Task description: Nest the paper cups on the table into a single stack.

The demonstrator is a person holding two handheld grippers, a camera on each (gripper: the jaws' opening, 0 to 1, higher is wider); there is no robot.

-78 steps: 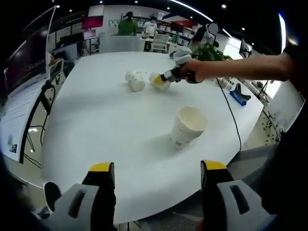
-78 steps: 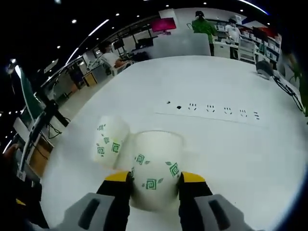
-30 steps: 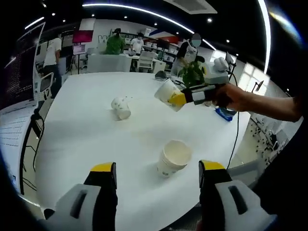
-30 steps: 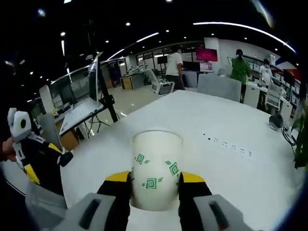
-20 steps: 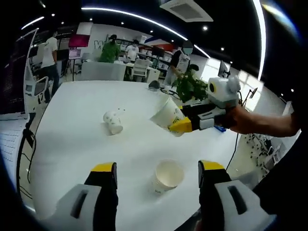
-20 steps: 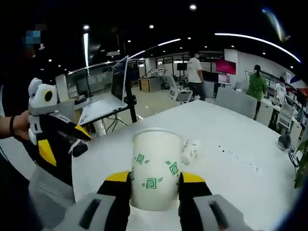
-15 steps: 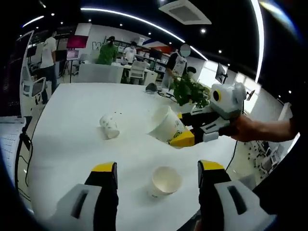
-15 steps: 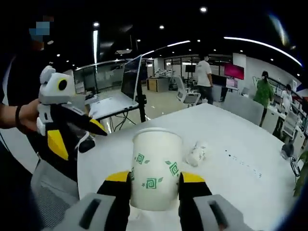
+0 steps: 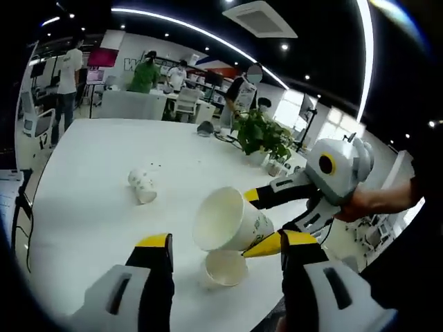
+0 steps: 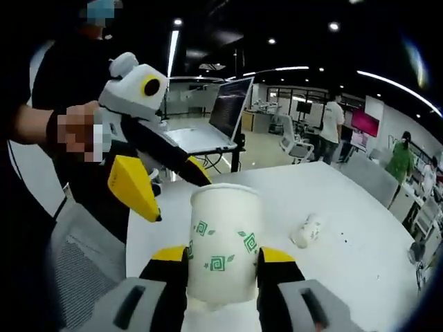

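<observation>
In the left gripper view, the right gripper (image 9: 261,223), jaws clenched on a paper cup (image 9: 227,220), has swung it above the upright cup (image 9: 223,268) on the table (image 9: 90,200), seemingly ready to nest. The left gripper (image 9: 225,257) is open, empty. A third cup (image 9: 142,186) lies tipped beyond.

In the right gripper view, the held cup (image 10: 223,239) sits upright between the jaws.

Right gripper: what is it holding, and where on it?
The right gripper clamps a white paper cup with green prints by its lower side walls.

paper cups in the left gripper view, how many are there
3. One held cup is clamped in the right gripper above the table; one upright cup stands just below it; one cup on its side lies farther back.
</observation>
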